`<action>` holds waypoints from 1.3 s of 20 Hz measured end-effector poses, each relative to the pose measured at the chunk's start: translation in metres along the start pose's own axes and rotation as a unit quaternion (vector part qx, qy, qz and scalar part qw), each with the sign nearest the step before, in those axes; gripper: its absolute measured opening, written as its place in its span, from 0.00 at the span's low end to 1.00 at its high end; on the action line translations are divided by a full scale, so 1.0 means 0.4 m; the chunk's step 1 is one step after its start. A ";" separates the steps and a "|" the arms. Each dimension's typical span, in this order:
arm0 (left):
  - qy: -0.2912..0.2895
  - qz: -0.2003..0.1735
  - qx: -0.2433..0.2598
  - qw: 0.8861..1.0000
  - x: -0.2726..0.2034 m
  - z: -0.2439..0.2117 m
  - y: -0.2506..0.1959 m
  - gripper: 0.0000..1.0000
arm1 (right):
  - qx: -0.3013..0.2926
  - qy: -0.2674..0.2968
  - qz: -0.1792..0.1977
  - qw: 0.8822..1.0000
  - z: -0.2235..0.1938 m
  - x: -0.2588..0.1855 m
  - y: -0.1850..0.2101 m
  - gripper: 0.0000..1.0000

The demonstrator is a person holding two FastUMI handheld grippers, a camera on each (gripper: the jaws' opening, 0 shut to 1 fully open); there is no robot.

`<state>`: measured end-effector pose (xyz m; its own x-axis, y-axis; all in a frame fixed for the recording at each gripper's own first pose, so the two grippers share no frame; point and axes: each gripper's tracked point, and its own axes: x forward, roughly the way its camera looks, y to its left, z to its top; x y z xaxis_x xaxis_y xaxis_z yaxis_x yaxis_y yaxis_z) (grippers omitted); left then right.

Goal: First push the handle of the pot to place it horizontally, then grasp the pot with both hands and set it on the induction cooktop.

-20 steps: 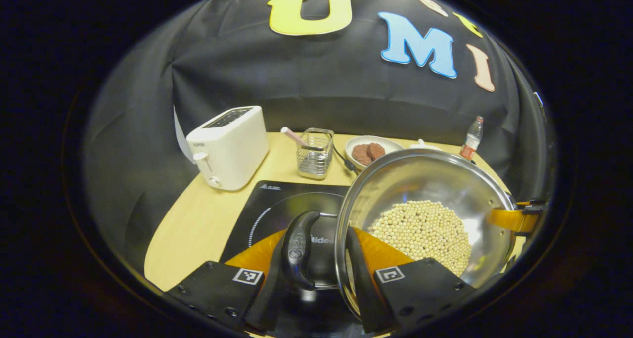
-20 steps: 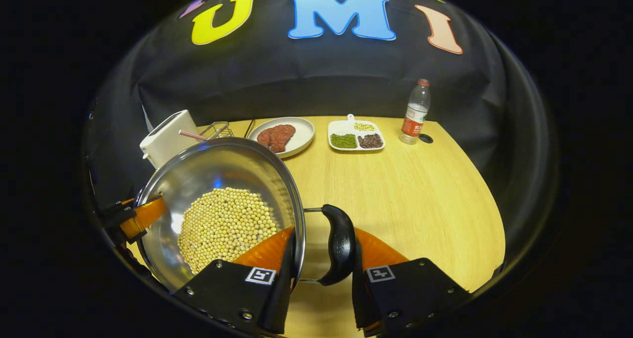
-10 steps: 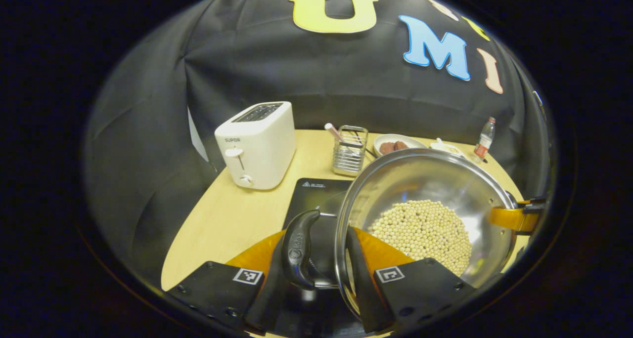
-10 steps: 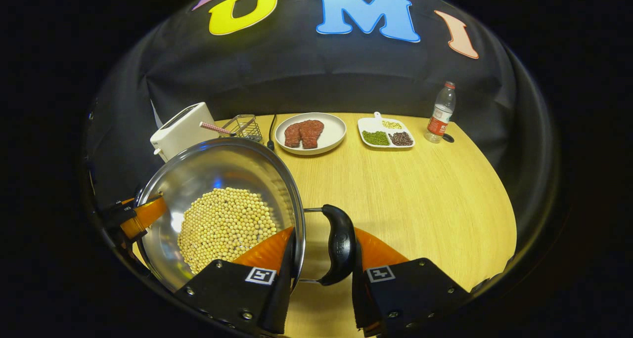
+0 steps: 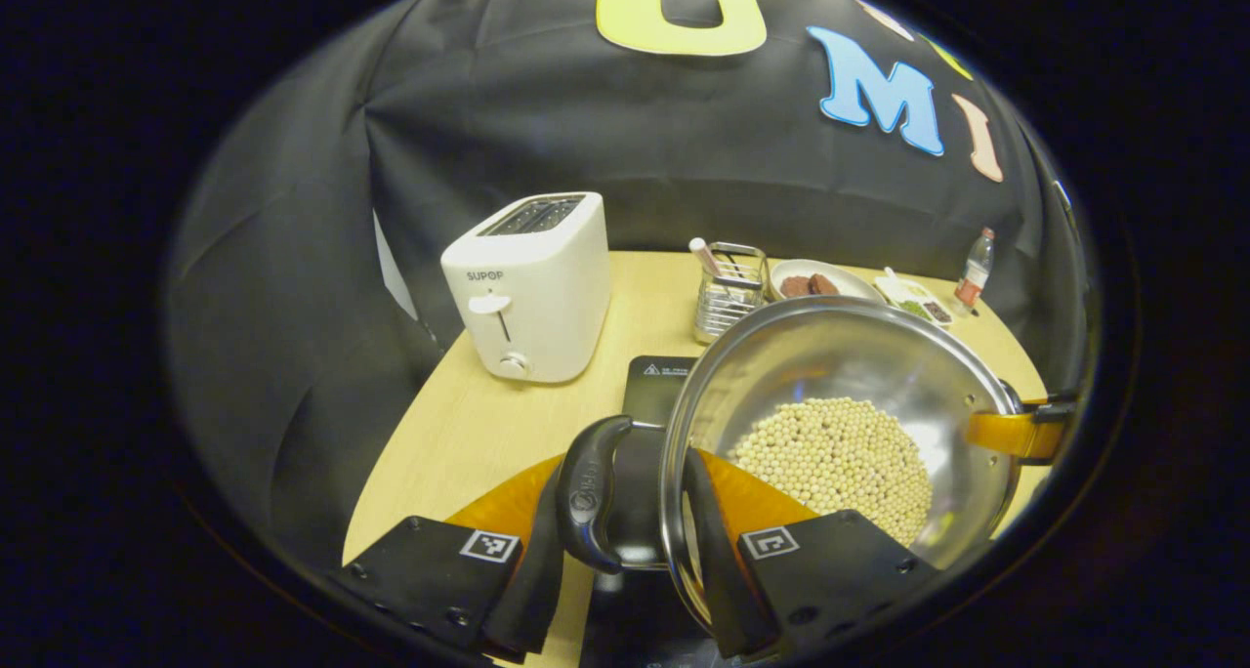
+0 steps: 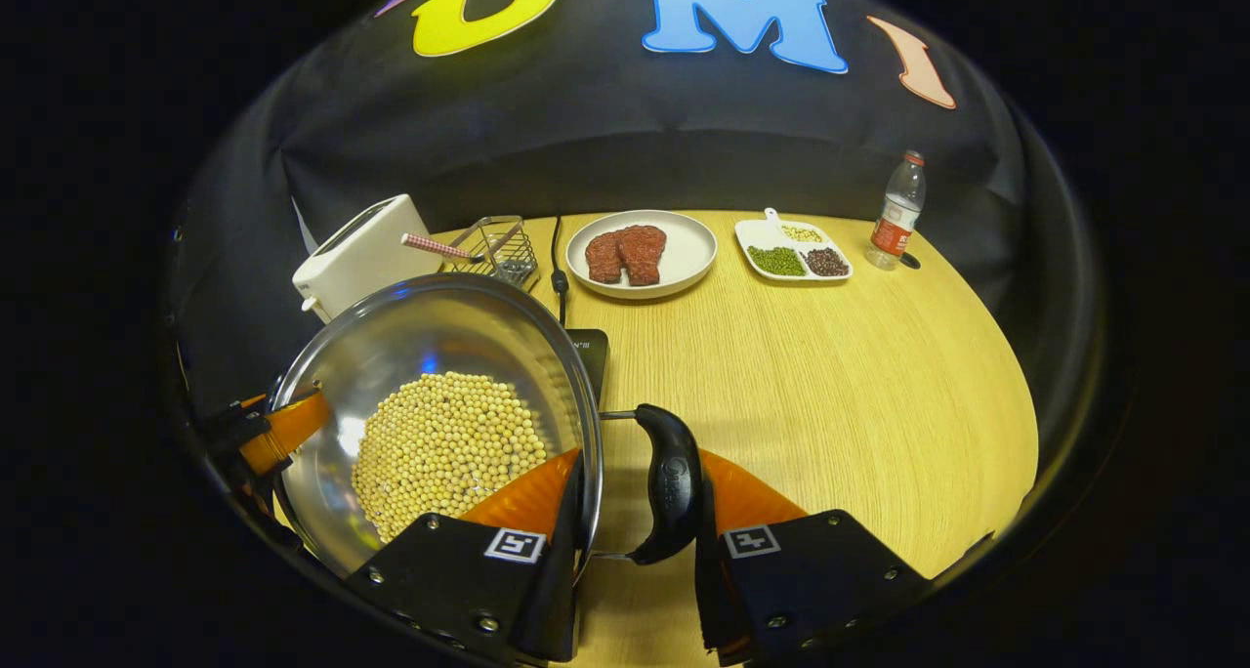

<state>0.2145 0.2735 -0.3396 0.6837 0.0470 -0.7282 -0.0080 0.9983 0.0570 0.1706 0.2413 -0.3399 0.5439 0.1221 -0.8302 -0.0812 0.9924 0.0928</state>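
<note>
In the left gripper view, the left gripper (image 5: 625, 551) is clamped across the pot (image 5: 830, 434): one finger sits outside the black side handle (image 5: 586, 497), the other inside the steel rim, on the bean side. The pot, carrying a mound of soybeans (image 5: 830, 458), hangs just above the induction cooktop (image 5: 656, 383), whose dark glass shows ahead of and beneath the handle. So the cooktop lies below and slightly forward and left of this gripper. The toaster (image 5: 532, 292) and the wire utensil rack (image 5: 728, 292) stand beyond it. Much of the cooktop is hidden by the pot and fingers, so how well the base centres over it cannot be judged.

In the right gripper view, the right gripper (image 6: 635, 551) grips the opposite side handle (image 6: 669, 482) and rim the same way, with the pot to its left. Only a corner of the cooktop (image 6: 589, 348) peeks past the rim, so the pot sits mostly over it. The plate of meat (image 6: 640, 253), the divided dish (image 6: 793, 256) and the bottle (image 6: 896, 209) stand well apart at the back of the table (image 6: 830, 395). The gap under the pot is not visible.
</note>
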 end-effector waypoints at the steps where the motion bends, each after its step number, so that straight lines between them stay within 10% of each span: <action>1: 0.002 -0.001 0.001 1.000 0.008 0.001 -0.002 0.69 | 0.002 0.002 -0.001 1.000 -0.002 0.007 0.003 0.52; 21: -0.006 0.003 -0.010 1.000 0.037 0.007 0.022 0.72 | 0.011 -0.021 0.017 1.000 0.050 0.031 0.030 0.53; 26: -0.072 0.022 -0.004 0.997 -0.010 0.096 0.030 0.98 | 0.000 -0.055 0.010 0.998 0.076 -0.002 0.018 1.00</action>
<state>0.2398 0.2841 -0.3098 0.7809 0.0861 -0.6188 -0.0456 0.9957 0.0809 0.1952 0.2487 -0.3220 0.6304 0.1432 -0.7629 -0.0926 0.9897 0.1093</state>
